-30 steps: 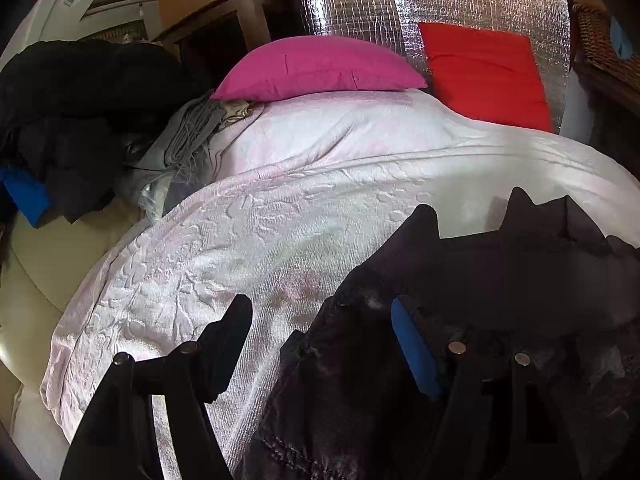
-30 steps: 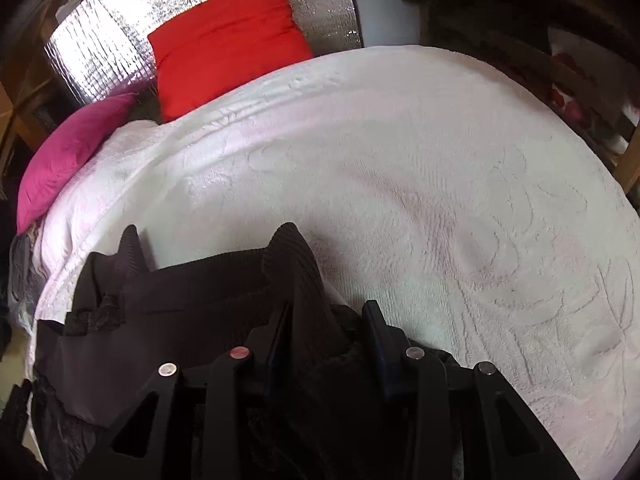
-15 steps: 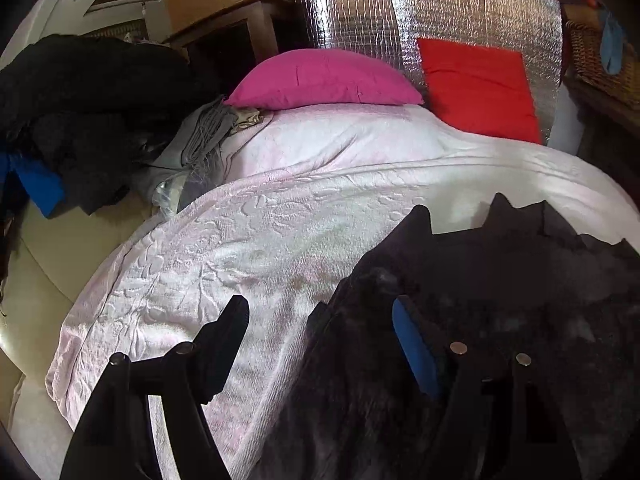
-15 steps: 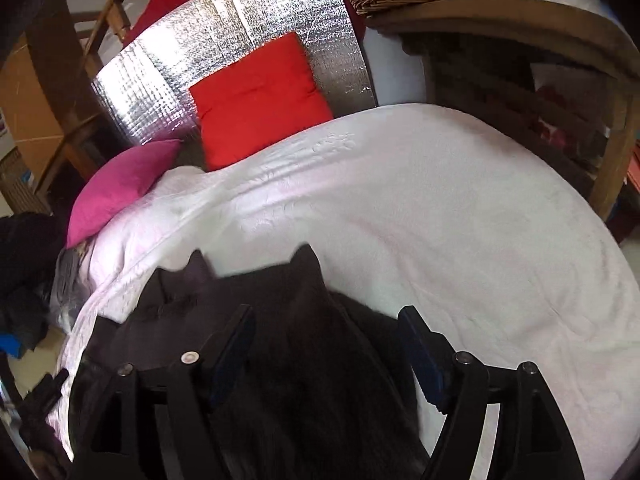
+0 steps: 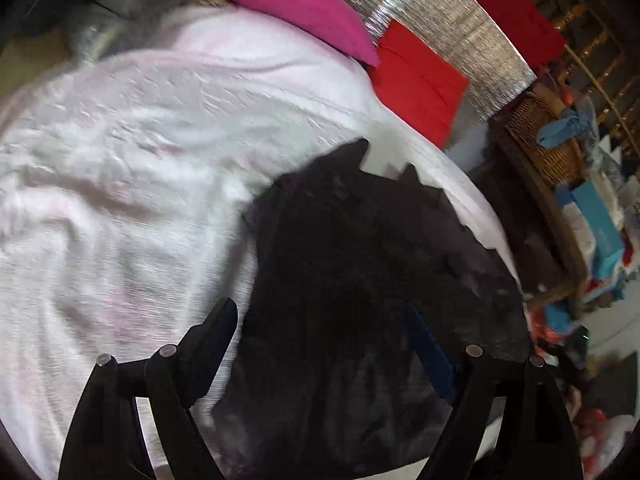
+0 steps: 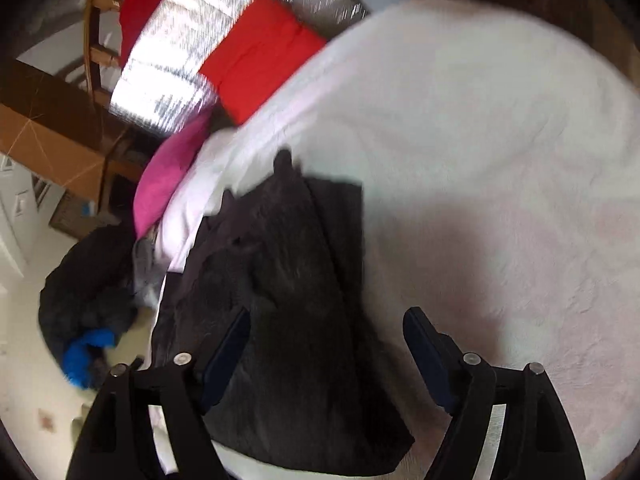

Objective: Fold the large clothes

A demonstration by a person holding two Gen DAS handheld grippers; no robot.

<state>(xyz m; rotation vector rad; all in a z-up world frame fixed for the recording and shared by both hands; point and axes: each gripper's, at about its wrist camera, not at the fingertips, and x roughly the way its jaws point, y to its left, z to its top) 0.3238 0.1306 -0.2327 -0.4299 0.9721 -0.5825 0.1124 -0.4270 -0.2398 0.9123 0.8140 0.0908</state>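
Note:
A black garment [image 5: 360, 264] lies bunched on the white bedspread [image 5: 120, 184], its pointed corners toward the pillows. My left gripper [image 5: 324, 324] hovers over its near part. The jaws are opening, and the cloth lies loose beneath them, touching neither pad. In the right wrist view the same garment [image 6: 288, 280] runs as a long dark strip along the bed's left edge. My right gripper [image 6: 328, 318] is above its near end, its jaws also opening. The cloth sits below the left finger [image 6: 228, 344], while the right finger [image 6: 428, 344] is over bare bedspread [image 6: 500, 160].
A pink pillow [image 5: 296, 4] and a red cushion [image 5: 416, 80] lean on a silver foil panel [image 5: 460, 52] at the head of the bed. A wicker basket [image 5: 544, 136] and clutter stand on the right. Dark clothes with something blue [image 6: 84, 308] lie on the floor.
The right gripper let go of the garment's raised fold and opened wide. Both views have swung and are blurred. The garment now lies flat on the bed.

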